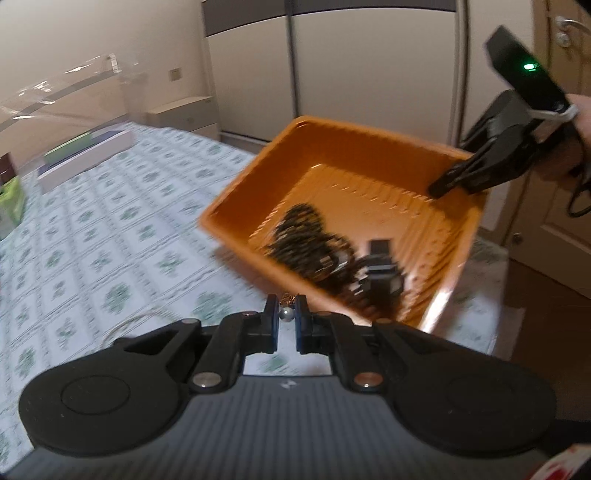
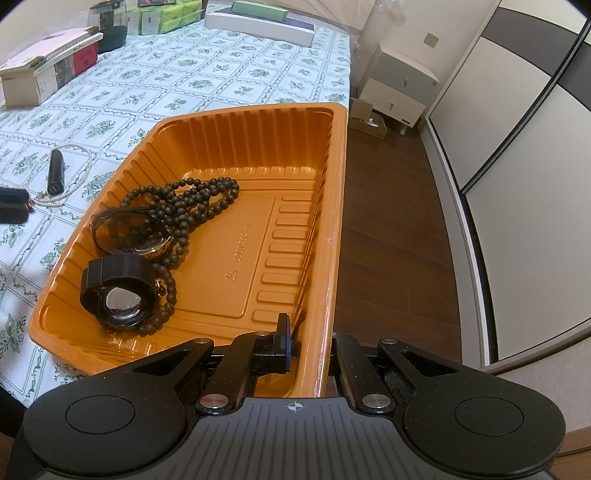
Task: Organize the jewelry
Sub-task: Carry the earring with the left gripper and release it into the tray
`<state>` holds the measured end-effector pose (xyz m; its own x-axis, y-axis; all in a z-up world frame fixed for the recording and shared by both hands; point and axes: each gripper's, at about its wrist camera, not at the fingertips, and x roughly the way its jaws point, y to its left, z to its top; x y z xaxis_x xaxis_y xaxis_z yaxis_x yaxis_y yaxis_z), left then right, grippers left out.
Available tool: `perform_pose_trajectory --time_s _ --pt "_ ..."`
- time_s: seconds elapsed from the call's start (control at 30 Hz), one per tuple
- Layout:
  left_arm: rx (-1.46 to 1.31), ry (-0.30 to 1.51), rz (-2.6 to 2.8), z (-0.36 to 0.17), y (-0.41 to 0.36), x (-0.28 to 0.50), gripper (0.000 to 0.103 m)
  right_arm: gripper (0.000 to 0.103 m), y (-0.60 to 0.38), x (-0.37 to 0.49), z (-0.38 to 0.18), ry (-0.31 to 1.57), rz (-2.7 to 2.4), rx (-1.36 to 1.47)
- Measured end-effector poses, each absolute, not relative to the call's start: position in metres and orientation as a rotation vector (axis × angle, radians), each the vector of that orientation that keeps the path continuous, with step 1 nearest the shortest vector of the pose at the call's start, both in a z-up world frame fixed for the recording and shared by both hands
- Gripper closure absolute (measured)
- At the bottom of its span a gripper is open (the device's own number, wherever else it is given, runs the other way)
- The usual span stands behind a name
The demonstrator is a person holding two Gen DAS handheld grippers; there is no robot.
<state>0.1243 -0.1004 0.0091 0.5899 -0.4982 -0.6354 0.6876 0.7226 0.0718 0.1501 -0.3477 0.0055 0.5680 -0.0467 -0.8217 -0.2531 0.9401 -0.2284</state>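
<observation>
An orange plastic tray sits at the table's right edge, and in the left wrist view the tray looks tilted. It holds a dark bead necklace and a black-strapped watch. My right gripper is shut on the tray's near rim, one finger inside and the other hidden behind the wall. My left gripper is shut on a silver bead, apparently the end of the pearl necklace lying on the cloth. Its fingertips show at the left edge.
A black cylinder lies inside the pearl loop. Boxes, a dark jar and green packs line the far end of the floral cloth. Right of the tray the table ends over wood floor, with a wardrobe beyond.
</observation>
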Motion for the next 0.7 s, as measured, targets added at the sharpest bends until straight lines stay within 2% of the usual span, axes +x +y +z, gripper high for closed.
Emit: perform_pose_trajectory --time_s 0.33,0.7 --pt "0.362 0.624 -0.821 0.004 -0.147 0.11 0.096 0.1 -0.347 0.15 0.005 0.964 0.125 -0.337" --pt "0.379 0.635 -0.841 -0.001 -0.155 0.105 0.096 0.1 -0.347 0.15 0.006 0.964 0.126 -0.336"
